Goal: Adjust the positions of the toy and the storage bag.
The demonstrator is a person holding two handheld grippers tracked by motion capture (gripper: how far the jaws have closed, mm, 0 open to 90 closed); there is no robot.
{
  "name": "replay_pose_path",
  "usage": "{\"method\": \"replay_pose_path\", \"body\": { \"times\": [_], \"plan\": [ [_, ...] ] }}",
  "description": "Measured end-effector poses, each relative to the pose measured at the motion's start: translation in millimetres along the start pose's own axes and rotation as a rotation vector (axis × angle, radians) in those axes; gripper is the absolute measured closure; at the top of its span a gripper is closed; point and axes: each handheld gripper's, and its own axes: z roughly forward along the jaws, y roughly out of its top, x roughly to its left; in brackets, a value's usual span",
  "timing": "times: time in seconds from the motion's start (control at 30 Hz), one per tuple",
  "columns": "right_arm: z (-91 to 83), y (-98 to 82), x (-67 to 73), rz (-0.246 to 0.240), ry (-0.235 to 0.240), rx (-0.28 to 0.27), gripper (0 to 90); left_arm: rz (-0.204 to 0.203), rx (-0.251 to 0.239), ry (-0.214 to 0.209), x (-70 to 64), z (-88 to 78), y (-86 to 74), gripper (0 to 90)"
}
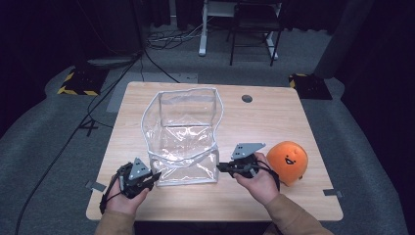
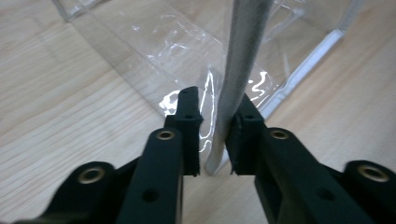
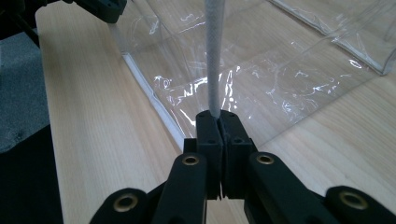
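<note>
Nearest the person, the right gripper [image 3: 218, 121] is clenched on the grey edging [image 3: 214, 56] of the clear plastic bag [image 1: 183, 137]. The left gripper [image 2: 215, 135] has that edging between its jaws, seemingly touching only one pad. Behind the right gripper lies an orange plush [image 1: 288, 160].

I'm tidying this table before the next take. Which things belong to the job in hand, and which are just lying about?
In the job:
- clear bag, its grey rim between the jaws of both grippers
- left gripper, at the bag's near left corner
- right gripper, shut on the rim at the near right corner

Lying about:
- orange plush, beside the right hand, untouched
</note>
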Motion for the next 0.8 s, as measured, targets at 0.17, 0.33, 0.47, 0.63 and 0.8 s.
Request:
{"method": "replay_pose_path", "body": {
  "times": [0.17, 0.33, 0.47, 0.63, 0.8],
  "plan": [
    [-21.5, -18.3, 5.6, 0.016, -0.006, 0.007, 88.5, 0.032, 0.010, -0.068, -15.2, 5.0, 7.8, 85.1],
    [-36.6, -30.0, 9.9, 0.027, -0.015, 0.018, 88.5, 0.060, 0.015, -0.098, -27.2, 9.7, 13.3, 86.1],
    [-51.9, -42.1, 12.4, 0.047, -0.026, 0.018, 88.5, 0.085, 0.013, -0.134, -39.3, 15.0, 17.9, 86.3],
    [-70.5, -61.1, 13.7, 0.085, -0.038, 0.017, 88.5, 0.140, 0.034, -0.180, -60.2, 18.9, 24.7, 86.5],
    [-84.8, -72.0, 20.6, 0.088, -0.044, 0.031, 88.5, 0.167, 0.050, -0.208, -72.0, 17.9, 28.1, 86.5]
  ]
}}
